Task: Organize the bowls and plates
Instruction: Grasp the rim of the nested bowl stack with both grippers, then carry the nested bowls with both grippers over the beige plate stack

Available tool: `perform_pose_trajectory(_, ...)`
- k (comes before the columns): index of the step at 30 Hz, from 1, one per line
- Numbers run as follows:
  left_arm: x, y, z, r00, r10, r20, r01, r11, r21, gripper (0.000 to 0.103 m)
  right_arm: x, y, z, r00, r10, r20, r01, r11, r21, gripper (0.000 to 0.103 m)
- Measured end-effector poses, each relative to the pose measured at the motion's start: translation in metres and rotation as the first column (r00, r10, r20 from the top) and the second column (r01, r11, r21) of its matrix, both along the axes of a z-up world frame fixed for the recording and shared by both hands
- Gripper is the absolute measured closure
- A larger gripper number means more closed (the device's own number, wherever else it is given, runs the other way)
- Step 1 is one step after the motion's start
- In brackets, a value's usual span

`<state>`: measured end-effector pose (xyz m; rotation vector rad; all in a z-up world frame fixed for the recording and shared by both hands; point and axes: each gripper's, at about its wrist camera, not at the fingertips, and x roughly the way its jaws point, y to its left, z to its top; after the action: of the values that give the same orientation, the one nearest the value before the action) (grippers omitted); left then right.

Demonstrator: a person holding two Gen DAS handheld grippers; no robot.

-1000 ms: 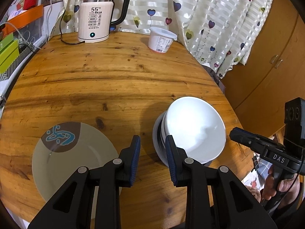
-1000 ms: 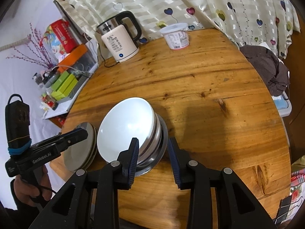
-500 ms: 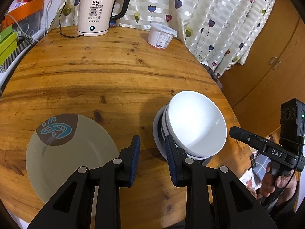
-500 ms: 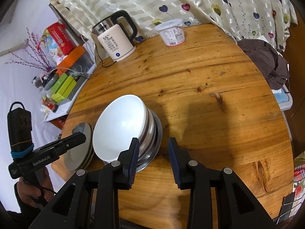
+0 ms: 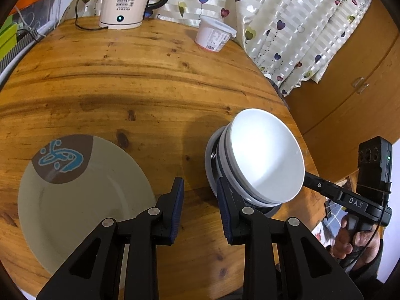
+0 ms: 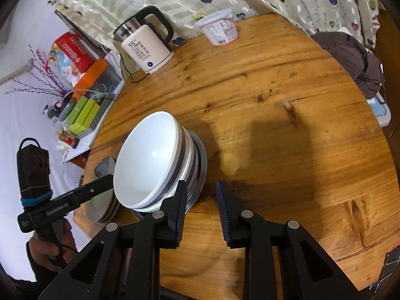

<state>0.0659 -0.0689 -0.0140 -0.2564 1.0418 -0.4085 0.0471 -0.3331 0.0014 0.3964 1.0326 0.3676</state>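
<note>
Resting on a round wooden table (image 5: 155,80), a stack of bowls (image 5: 265,160) is being seen near the table edge, with the top white bowl (image 6: 147,160) tilted on the ones under it. The stack is being carried by a grey plate (image 5: 209,165) lying flat on the wood. A beige plate (image 5: 82,195) with a brown and blue pattern is lying to the left of the stack, well apart from it, in the left wrist view. In the right wrist view this plate is being shown as the top of a small pile of plates (image 6: 102,207) at the table edge.

The left gripper (image 5: 200,203) is being held above the bare wood between the beige plate and the stack. Its jaws are being kept partly open, and nothing is being held between them. Its right finger (image 5: 223,207) is standing just in front of the grey plate; whether it is touching cannot be told.

The right gripper (image 6: 201,203) is being held at the right side of the stack. Its jaws are closing, and only table wood is being seen between them. Its left finger (image 6: 178,207) is overlapping the lower bowls, but contact cannot be told.

A kettle (image 6: 145,47) and a white tub (image 6: 220,31) are standing at the far side, by a curtain (image 5: 287,25).
</note>
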Motion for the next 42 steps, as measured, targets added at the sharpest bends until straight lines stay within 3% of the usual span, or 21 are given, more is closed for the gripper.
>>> perform_pose_trajectory(18,0.015,-0.005,-0.017,0.996,-0.049,-0.068,0.046,0.998,-0.051,0.075,0.011,0.0,-0.016,0.998,0.031,-0.051,-0.027,0.997,0.078,0.095)
perform_pose_trajectory(28,0.021,0.004,-0.024,0.991,-0.079,-0.105,0.062,0.986,-0.155,0.077,0.017,-0.009,-0.021,0.996,0.042,-0.08,-0.029,0.986,0.164,0.095)
perform_pose_trajectory(32,0.021,0.0,-0.023,0.989,-0.111,-0.094,0.092,0.977,-0.192,0.094,0.017,-0.012,-0.023,0.996,0.053,-0.077,-0.037,0.981,0.193,0.095)
perform_pose_trajectory(42,0.026,0.004,-0.027,0.988,-0.126,-0.091,0.101,0.965,-0.242,0.094,0.017,-0.017,-0.025,0.996,0.05,-0.075,-0.032,0.973,0.23,0.095)
